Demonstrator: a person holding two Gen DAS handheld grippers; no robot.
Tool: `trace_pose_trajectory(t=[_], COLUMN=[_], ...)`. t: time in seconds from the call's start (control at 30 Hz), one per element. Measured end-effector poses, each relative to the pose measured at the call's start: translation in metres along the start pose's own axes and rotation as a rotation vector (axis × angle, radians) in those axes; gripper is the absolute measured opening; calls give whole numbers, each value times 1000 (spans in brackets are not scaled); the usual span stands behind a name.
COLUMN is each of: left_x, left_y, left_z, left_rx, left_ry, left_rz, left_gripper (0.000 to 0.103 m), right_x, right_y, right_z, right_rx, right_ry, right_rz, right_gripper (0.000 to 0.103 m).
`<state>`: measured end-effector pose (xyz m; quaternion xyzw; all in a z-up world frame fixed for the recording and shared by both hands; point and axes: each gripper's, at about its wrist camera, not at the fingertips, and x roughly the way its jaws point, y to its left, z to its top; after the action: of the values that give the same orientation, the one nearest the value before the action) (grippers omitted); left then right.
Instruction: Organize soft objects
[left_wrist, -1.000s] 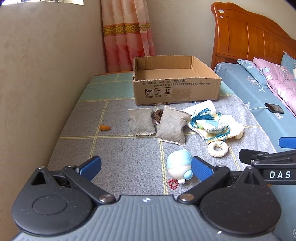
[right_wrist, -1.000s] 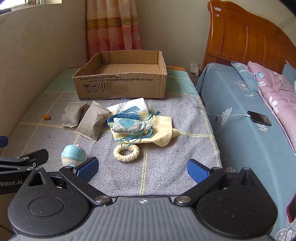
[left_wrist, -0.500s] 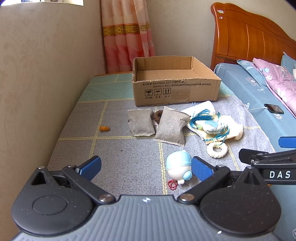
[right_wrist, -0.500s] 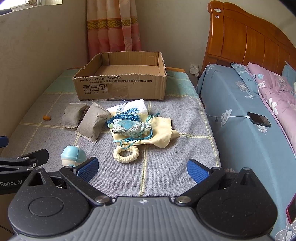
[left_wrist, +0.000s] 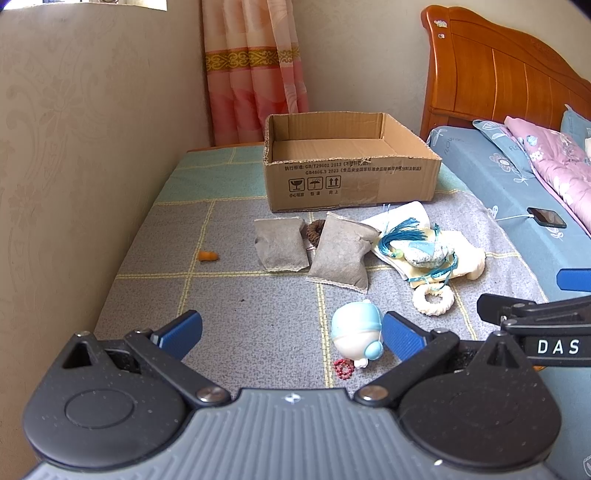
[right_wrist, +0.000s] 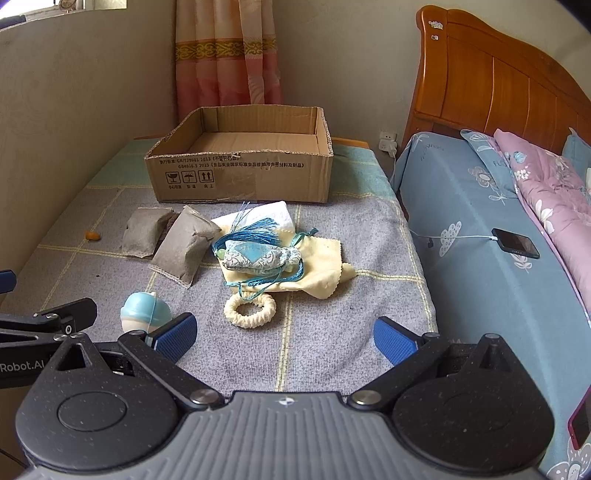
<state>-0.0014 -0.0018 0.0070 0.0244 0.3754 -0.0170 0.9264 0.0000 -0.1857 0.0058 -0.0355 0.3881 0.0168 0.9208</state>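
Note:
Soft objects lie on a grey checked mat. Two grey sachets (left_wrist: 282, 245) (left_wrist: 341, 253) sit side by side, also in the right wrist view (right_wrist: 146, 230) (right_wrist: 186, 245). A blue patterned pouch with tassels (right_wrist: 260, 256) rests on a yellow cloth (right_wrist: 319, 253). A cream fabric ring (right_wrist: 250, 309) lies in front of it. A blue and white plush toy (left_wrist: 356, 330) lies near my left gripper's right finger. My left gripper (left_wrist: 291, 334) is open and empty. My right gripper (right_wrist: 284, 338) is open and empty, just short of the ring.
An open cardboard box (left_wrist: 351, 181) stands at the far end of the mat. A wall (left_wrist: 92, 147) runs along the left. A bed with a phone (right_wrist: 515, 243) on it lies to the right. A small orange piece (left_wrist: 207, 255) and a red bead loop (left_wrist: 342, 368) lie on the mat.
Both grippers have edged slightly forward over the mat. Both stay open, and no object has moved.

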Motion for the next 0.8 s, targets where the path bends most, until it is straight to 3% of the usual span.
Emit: trace_pose_trajectory(t=[0.8], left_x=[10], left_y=[10], left_z=[-1], left_rx=[-19], left_ry=[-2], left_rz=[-20], left_gripper=[103], right_x=[7], right_y=[7], right_z=[0], right_rx=[-68], right_ry=[-15], right_rz=[14], right_gripper=[103])
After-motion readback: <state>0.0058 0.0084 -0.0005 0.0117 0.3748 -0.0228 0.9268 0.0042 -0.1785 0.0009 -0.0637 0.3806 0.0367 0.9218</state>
